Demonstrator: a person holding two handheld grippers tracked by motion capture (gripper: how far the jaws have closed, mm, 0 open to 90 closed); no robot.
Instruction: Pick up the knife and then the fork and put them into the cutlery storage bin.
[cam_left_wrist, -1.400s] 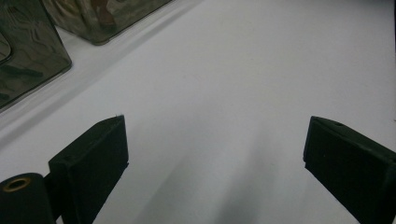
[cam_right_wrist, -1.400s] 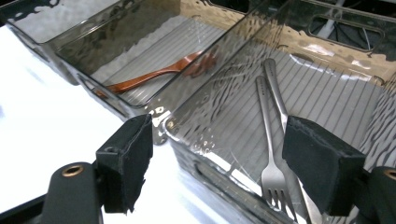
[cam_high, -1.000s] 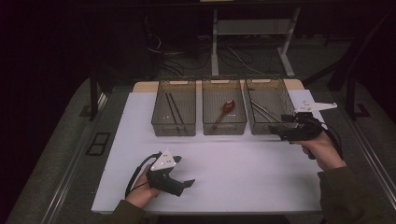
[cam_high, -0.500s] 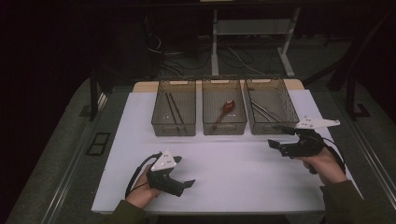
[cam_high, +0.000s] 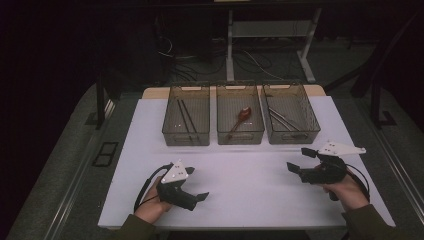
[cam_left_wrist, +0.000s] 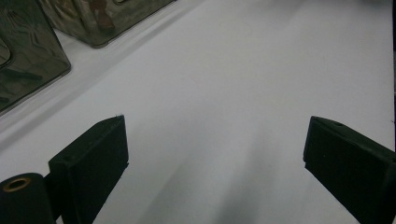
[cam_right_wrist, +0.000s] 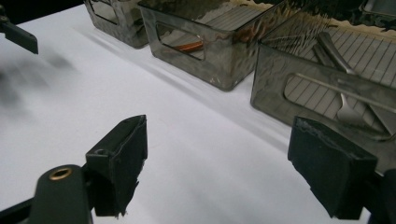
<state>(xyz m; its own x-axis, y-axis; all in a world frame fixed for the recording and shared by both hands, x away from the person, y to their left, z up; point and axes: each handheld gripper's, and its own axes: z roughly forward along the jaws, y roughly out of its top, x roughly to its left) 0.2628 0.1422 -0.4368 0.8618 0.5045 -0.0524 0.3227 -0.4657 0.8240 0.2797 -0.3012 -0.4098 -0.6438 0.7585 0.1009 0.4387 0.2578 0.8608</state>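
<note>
The right gripper (cam_high: 299, 161) has drawn back from the right bin (cam_high: 291, 114) toward the person and now hovers low over the mat (cam_high: 250, 175), jaws wide and empty; a second ago it sat right at that bin's near corner, so this reads as a withdrawal after a drop, with nothing carried away. The metal cutlery (cam_right_wrist: 343, 100) lies inside the right bin, ahead and to the right of the right gripper's jaws, well apart from them; the red spoon (cam_high: 241, 116) lies in the middle bin (cam_high: 240, 114), farther ahead and to the left; dark sticks (cam_high: 186, 119) lie in the left bin (cam_high: 186, 116). The left gripper (cam_high: 200, 199) has stayed where it was, resting on the mat near the person's edge, jaws wide with only bare mat between them; the bins sit ahead of it and to its left. My judgement: the sorting looks finished or between items, since no loose piece lies on the mat. The mat is plain white and smooth, laid over a pale table; beyond it the room is dark, with cables on the floor and a desk frame (cam_high: 270, 35) behind.
</note>
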